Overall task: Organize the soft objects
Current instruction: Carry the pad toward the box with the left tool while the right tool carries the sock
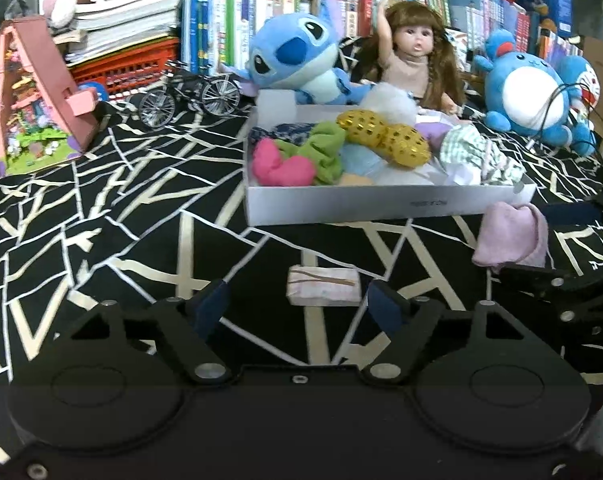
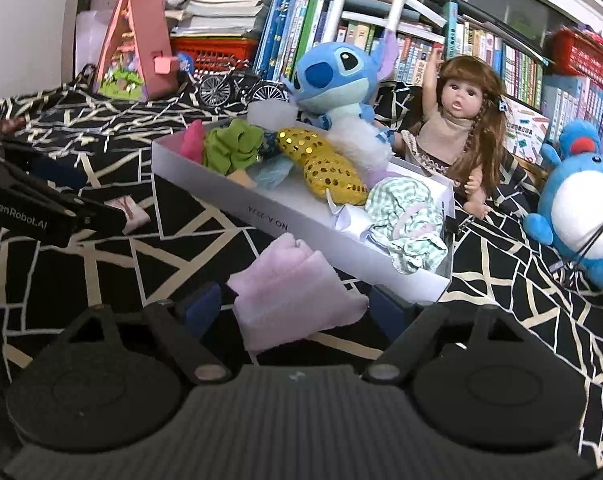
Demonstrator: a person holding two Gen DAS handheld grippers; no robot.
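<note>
A white box [image 1: 365, 202] [image 2: 261, 216] on the black patterned cloth holds several soft items: pink, green, gold sequined [image 1: 381, 136] and checked scrunchies. A small folded pale cloth [image 1: 323, 286] [image 2: 127, 210] lies just ahead of my left gripper [image 1: 297, 304], which is open and empty. A folded lilac cloth [image 2: 293, 292] [image 1: 511, 236] lies between the open fingers of my right gripper [image 2: 293, 308], in front of the box. The jaws do not press it.
Behind the box sit a blue Stitch plush [image 1: 297, 60], a doll [image 1: 411, 60] and a blue round plush [image 1: 529, 92]. A model bicycle [image 1: 189, 96], a pink toy house [image 1: 33, 100], books and red baskets stand at the back.
</note>
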